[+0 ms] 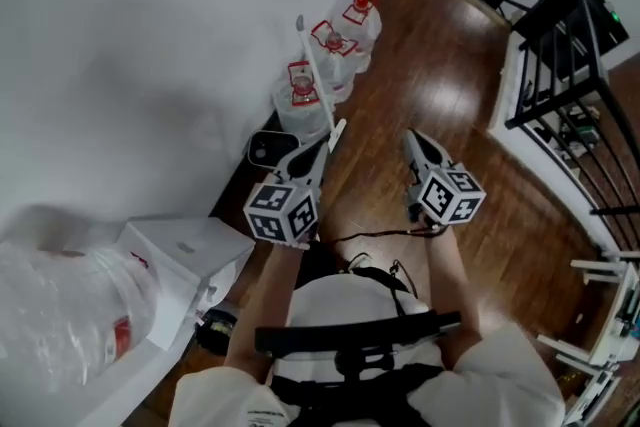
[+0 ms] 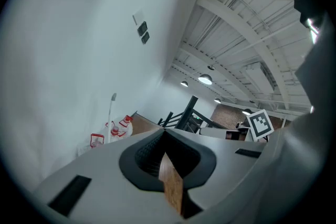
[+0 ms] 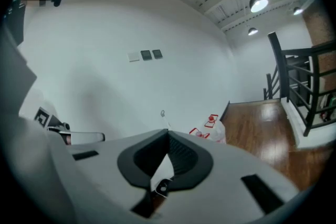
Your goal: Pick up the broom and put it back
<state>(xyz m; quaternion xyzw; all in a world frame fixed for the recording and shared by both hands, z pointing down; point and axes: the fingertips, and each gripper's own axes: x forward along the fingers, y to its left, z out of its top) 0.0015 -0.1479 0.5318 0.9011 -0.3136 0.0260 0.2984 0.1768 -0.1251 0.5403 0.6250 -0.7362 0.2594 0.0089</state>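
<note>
Both tools are closed with nothing between the jaws: the left tool (image 1: 328,141) and the right tool (image 1: 413,137) are held side by side above the wooden floor (image 1: 440,75). Ahead of them the broom (image 1: 312,65) stands upright, its white handle leaning on the wall (image 1: 150,35) among clear water jugs (image 1: 340,50) — nearer the left tool, touched by neither.

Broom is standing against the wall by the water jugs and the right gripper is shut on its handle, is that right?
No. The right gripper is shut, but on nothing: the right gripper view shows its jaws together with no handle between them. The broom does stand against the wall by the water jugs.
</note>
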